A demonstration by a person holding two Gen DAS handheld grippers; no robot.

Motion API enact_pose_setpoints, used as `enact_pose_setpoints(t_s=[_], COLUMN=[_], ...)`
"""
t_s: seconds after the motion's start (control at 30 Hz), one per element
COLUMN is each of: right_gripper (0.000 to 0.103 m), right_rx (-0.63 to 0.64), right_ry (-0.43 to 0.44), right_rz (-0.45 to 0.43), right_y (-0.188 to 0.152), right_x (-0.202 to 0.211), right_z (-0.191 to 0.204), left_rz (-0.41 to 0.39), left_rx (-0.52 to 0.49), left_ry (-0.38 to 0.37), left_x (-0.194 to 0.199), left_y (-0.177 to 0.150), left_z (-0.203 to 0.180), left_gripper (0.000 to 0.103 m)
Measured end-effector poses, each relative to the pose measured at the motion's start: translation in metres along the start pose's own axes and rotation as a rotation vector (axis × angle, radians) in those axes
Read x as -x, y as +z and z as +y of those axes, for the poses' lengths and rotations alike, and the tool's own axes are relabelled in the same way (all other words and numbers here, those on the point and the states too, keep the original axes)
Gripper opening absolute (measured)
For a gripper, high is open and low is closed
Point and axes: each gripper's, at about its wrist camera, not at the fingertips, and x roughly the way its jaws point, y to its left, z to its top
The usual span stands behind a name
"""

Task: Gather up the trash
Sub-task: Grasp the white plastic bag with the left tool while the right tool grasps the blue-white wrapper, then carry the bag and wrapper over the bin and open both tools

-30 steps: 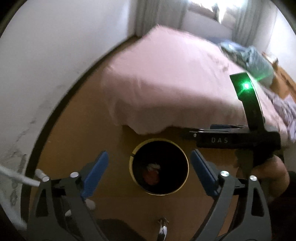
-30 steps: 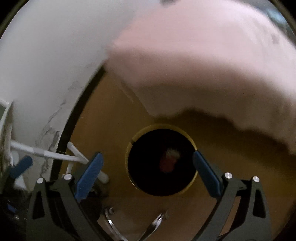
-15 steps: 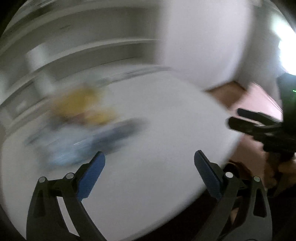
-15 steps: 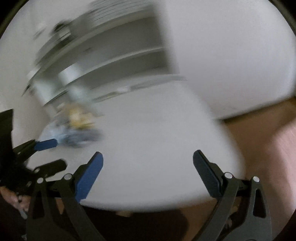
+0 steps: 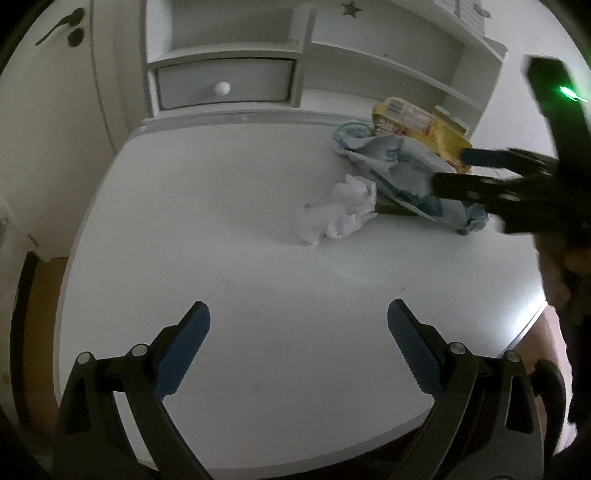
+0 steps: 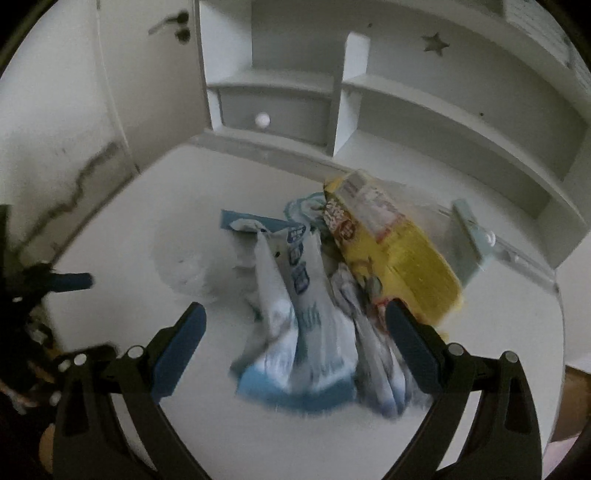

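Left wrist view: the left gripper (image 5: 298, 345) hangs over the near part of a white desk (image 5: 207, 229) with its two blue-padded fingers (image 5: 183, 352) spread wide and nothing between them. The trash lies in one cluster toward the far right of the desk, well apart from this gripper. Three pieces can be counted there: a crumpled white tissue (image 5: 345, 208), a blue-and-white wrapper (image 5: 402, 173) just behind it and touching it, and a yellow packet (image 5: 417, 125) at the back, partly under the wrapper. Something dark shows under the wrapper's near edge; what it is cannot be told. The right gripper (image 5: 452, 170) reaches in from the right, its two tips over the wrapper and packet, spread apart. On it glows one green light (image 5: 569, 92). Behind the desk stands a white shelf unit (image 5: 369, 55) with one drawer (image 5: 225, 86) bearing one round knob. One door handle (image 5: 59, 26) shows at upper left.

Right wrist view: the right gripper (image 6: 295, 345) sits directly over the trash, fingers (image 6: 410, 343) wide open and gripping nothing. The wrapper (image 6: 306, 321) lies between them, blurred. The yellow packet (image 6: 395, 258) lies just beyond the right finger, touching the wrapper. A small blue-and-white box (image 6: 251, 223) lies behind the wrapper, and a pale smear to the left may be the tissue (image 6: 184, 266). The left gripper (image 6: 55, 282) shows at the left edge. One star cut-out (image 6: 436, 42) marks the shelf.
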Motion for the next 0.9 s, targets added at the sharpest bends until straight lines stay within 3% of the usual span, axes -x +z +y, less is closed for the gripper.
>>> enact_pose_setpoints(t_s=[0.07, 0.1, 0.13, 0.17, 0.2, 0.33, 0.53, 0.63, 0.7, 0.73, 0.8, 0.9], right_gripper=[0.084, 0.073, 0.045, 0.027, 0.022, 0.018, 0.018, 0.018, 0.018, 0.018, 0.018, 0.018], right_rx=[0.029, 0.041, 0.052, 0.058, 0.042, -0.040, -0.125, -0.189, -0.235, -0.263, -0.334, -0.448], right_ry=[-0.019, -0.030, -0.031, -0.034, -0.024, 0.053, 0.073, 0.074, 0.065, 0.050, 0.021, -0.069], right_rz=[0.020, 0.033, 0.041, 0.037, 0.012, -0.092, -0.134, -0.145, -0.150, -0.160, -0.184, -0.220], right_y=[0.005, 0.007, 0.006, 0.006, 0.007, 0.007, -0.016, -0.037, -0.055, -0.067, -0.093, -0.140], right_x=[-0.010, -0.014, -0.015, -0.013, -0.008, 0.025, 0.061, 0.076, 0.088, 0.097, 0.114, 0.145], right_z=[0.007, 0.011, 0.012, 0.014, 0.013, 0.003, -0.020, -0.037, -0.054, -0.063, -0.087, -0.126], left_rz=[-0.002, -0.003, -0.003, -0.003, -0.003, 0.006, -0.013, -0.008, 0.012, 0.022, 0.020, -0.046], left_rx=[-0.034, -0.045, -0.058, -0.065, -0.069, -0.087, -0.148, -0.166, -0.169, -0.175, -0.163, -0.198], left_ry=[-0.008, -0.006, -0.011, -0.016, -0.021, -0.038, -0.019, -0.011, 0.002, 0.013, 0.048, 0.004], left_x=[-0.004, -0.005, -0.012, -0.016, -0.021, -0.039, -0.057, -0.064, -0.071, -0.074, -0.072, -0.048], left_y=[0.007, 0.009, 0.014, 0.016, 0.019, 0.035, 0.053, 0.058, 0.060, 0.060, 0.062, 0.067], left_z=[-0.006, -0.008, -0.009, -0.009, -0.008, -0.013, -0.030, -0.033, -0.034, -0.034, -0.036, -0.065], left_gripper=[0.094, 0.094, 0.094, 0.094, 0.094, 0.094, 0.093, 0.079, 0.061, 0.046, 0.044, 0.044])
